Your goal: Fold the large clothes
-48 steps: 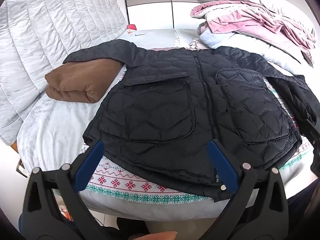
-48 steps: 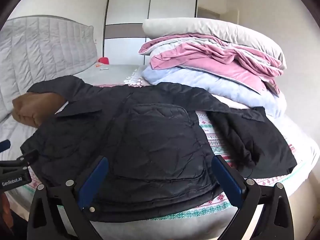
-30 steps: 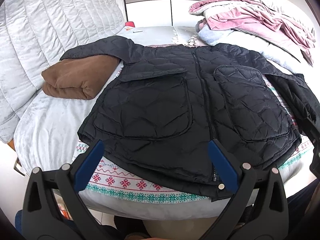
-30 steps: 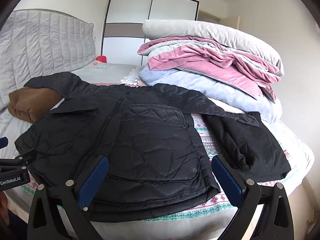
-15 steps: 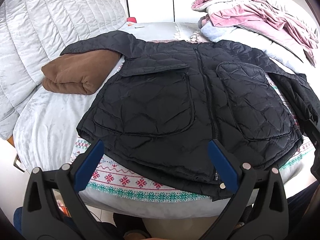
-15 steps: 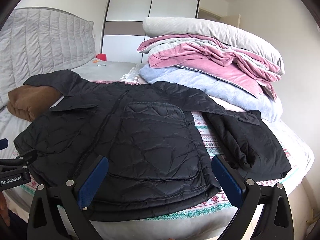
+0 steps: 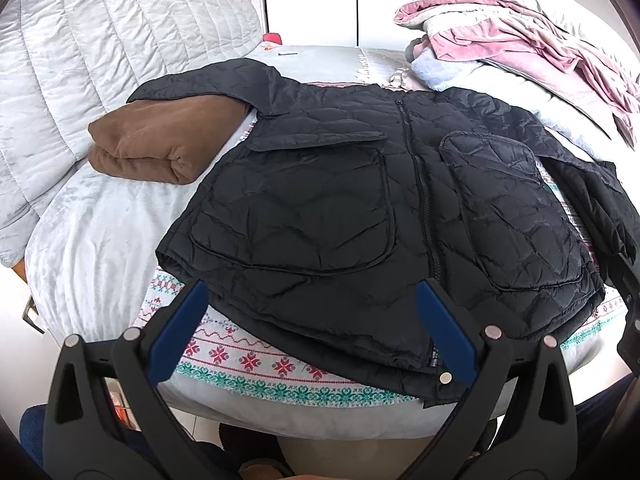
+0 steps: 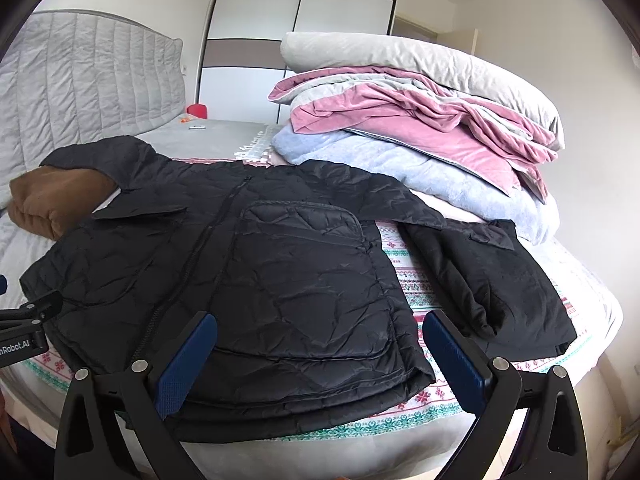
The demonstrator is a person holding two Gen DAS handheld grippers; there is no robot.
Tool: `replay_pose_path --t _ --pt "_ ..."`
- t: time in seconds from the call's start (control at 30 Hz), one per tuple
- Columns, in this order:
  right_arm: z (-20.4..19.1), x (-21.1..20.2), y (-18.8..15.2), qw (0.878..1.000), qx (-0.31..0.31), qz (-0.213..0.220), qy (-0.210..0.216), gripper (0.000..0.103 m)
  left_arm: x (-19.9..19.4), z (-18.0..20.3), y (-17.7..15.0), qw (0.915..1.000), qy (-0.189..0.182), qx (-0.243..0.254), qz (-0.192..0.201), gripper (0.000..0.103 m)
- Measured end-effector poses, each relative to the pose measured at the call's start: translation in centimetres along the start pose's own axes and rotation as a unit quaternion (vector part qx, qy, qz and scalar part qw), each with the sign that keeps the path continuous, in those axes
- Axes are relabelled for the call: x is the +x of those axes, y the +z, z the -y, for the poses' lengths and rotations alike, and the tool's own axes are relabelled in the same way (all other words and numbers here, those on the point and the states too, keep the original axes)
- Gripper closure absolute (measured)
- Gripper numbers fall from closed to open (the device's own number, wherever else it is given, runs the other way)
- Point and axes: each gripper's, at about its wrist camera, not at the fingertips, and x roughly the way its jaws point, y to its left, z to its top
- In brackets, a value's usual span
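A black quilted jacket [image 7: 360, 208] lies spread front-up on the bed, zipper closed, hem toward me; it also shows in the right wrist view [image 8: 256, 272]. One sleeve lies over a folded brown garment [image 7: 160, 144]. My left gripper [image 7: 312, 332] is open and empty, hovering above the jacket's hem near the bed's front edge. My right gripper [image 8: 320, 360] is open and empty over the hem's right part. The left gripper's body shows at the left edge of the right wrist view [image 8: 28, 328].
A folded black garment [image 8: 492, 284] lies right of the jacket. A pile of pink, blue and grey bedding [image 8: 420, 120] fills the back right. A quilted grey headboard [image 7: 100, 52] stands at left. A patterned sheet [image 7: 256, 364] covers the bed's front edge. A wardrobe [image 8: 296, 40] stands behind.
Both grippers have shifted only slightly in front of the bed; the view tilts a little. The jacket has not moved, and both grippers stay open.
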Motion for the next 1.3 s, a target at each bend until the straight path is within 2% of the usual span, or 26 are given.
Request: replay_pose_path --t 0.23,0.43,0.67,0.9,0.97,1.03,1.13,1.23,1.3 --pt "0.2 0.1 0.2 1.0 0.001 -0.001 -0.005 0.0 0.0 0.1 0.1 0.9998 -0.011 0.006 -0.013 0.0" --pt "0.2 0.1 0.2 1.0 -0.002 0.002 -0.005 0.0 -0.5 0.5 0.1 0.9997 -0.001 0.022 0.008 0.0" --pt "0.2 0.7 0.0 1.0 -0.001 -0.006 -0.011 0.0 -0.3 0.4 0.1 0.9997 0.005 0.024 0.007 0.0" --pt "0.6 1.5 -0.3 1.0 -0.006 -0.009 -0.023 0.0 -0.1 0.1 0.4 0.9994 -0.025 0.023 -0.005 0.0" --pt "1.2 2.4 -0.4 0.999 -0.006 -0.021 -0.024 0.0 0.3 -0.7 0.5 0.9994 -0.033 0.009 -0.011 0.0" --pt "2.5 3.6 -0.6 0.999 0.007 -0.038 -0.024 0.0 1.0 -1.8 0.6 0.9991 -0.037 -0.01 -0.02 0.0" --pt "5.3 5.5 -1.0 0.997 0.037 -0.067 -0.027 0.0 2.1 -3.9 0.9 0.9989 -0.023 -0.033 -0.024 0.0" --pt "9.0 7.6 -1.8 0.99 0.096 -0.103 0.008 0.0 2.9 -6.2 1.4 0.9987 0.013 -0.047 -0.017 0.002" --pt "11.5 9.3 -2.6 0.978 0.154 -0.132 0.049 0.0 3.9 -7.8 1.6 0.9973 0.018 -0.067 -0.024 0.012"
